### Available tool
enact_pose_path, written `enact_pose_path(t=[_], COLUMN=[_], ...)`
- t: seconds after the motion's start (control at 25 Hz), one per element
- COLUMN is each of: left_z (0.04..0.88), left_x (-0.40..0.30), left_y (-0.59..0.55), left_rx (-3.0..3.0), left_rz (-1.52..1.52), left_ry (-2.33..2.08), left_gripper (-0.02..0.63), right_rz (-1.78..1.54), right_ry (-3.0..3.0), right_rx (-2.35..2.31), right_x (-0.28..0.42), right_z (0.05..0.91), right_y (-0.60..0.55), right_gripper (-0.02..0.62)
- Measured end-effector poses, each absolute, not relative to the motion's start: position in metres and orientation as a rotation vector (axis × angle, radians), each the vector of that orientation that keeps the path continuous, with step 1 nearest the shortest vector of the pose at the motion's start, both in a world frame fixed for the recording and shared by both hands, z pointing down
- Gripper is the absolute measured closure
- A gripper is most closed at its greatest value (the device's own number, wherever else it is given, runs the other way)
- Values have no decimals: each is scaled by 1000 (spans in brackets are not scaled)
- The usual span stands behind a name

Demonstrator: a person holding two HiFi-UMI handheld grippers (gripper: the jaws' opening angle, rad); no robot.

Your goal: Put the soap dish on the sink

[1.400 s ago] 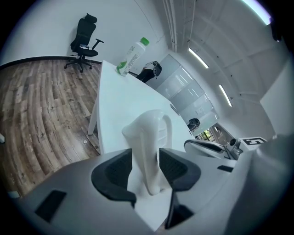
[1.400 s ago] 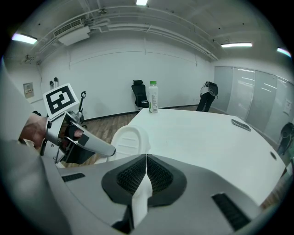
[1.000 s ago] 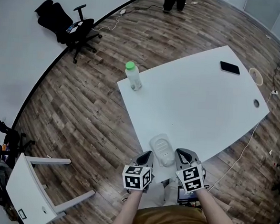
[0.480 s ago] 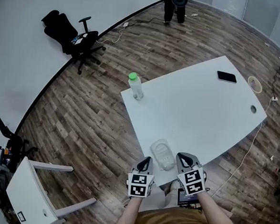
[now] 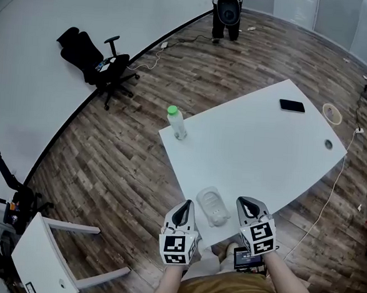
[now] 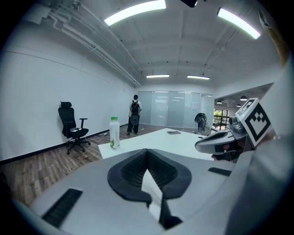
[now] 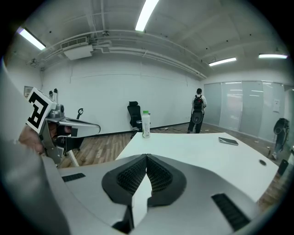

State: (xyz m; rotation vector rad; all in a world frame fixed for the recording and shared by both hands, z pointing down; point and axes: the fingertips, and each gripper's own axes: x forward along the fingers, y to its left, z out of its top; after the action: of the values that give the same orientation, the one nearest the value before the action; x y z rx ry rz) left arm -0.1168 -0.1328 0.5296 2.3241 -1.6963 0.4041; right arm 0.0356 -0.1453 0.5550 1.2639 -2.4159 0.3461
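Head view: soap dish lay at the near edge of the white table, between left gripper and right gripper.
Left gripper view: jaws pressed together, nothing between them; bottle stood far left.
Right gripper view: jaws pressed together, nothing between them.

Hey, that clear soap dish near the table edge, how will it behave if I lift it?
Probably light and stiff: the soap dish looks like thin moulded plastic. It may slide easily on the smooth white table if nudged. Lying flat and low, it seems unlikely to tip or roll.
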Motion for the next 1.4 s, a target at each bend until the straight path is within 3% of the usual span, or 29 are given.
enact_pose_path(t=[0.76,1.4], left_z=[452,386], left_x=[-97,-125], left_y=[-130,-119], left_rx=[2512,2475], left_rz=[227,66], left_ry=[-1692,-1933], left_gripper=[601,601], right_rz=[214,29], right_ry=[-2581,-2664], right_rx=[1400,1521], right_x=[64,74], right_z=[462,393], right_y=[-150,-146], right_gripper=[586,586])
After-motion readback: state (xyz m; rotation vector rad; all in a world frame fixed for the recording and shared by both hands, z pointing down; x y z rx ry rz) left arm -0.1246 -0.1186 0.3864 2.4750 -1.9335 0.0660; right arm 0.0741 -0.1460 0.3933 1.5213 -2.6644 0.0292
